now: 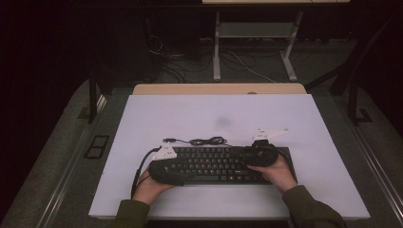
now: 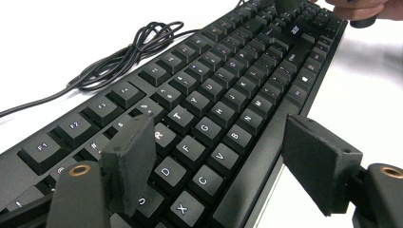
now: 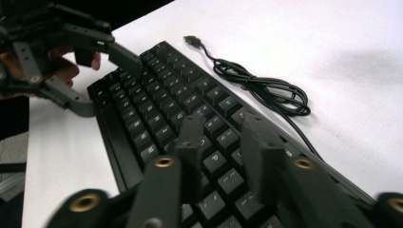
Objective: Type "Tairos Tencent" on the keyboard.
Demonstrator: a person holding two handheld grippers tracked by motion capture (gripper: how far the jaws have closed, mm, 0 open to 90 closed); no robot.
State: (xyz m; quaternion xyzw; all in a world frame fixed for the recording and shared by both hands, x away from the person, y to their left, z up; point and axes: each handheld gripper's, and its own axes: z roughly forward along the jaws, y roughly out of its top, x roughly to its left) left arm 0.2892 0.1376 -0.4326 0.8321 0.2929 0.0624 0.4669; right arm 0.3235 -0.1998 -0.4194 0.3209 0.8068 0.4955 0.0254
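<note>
While we hold one tool in each hand, both sit over a black keyboard [image 1: 216, 164] near the front edge of the white counter [image 1: 190, 114]. Our left tool [image 2: 223, 161] is spread wide: one jaw hangs above the keys around R and D, the other past the front edge of the keyboard, just beside the space-bar side. It has hold of nothing, and we cannot tell whether either jaw touches the keyboard. Our right tool [image 3: 223, 142] is at the other end, its two jaws only a narrow gap apart and hanging over the keys; nothing sits between them, and contact with the keys is unclear.

From above, the left tool [image 1: 166, 168] covers the keyboard's left end and the right tool [image 1: 259, 154] covers its right end, with our hands and dark green sleeves coming in from below. The keyboard's long axis runs left to right across the counter, so each end lies directly under its own tool, and neither hand is clearly nearer. We judge that any lift or slide would turn on gripping the two short ends together.

Behind the keyboard, its black cable [image 1: 204, 141] lies loosely coiled on the counter, the plug end [image 3: 191, 41] unattached.
</note>
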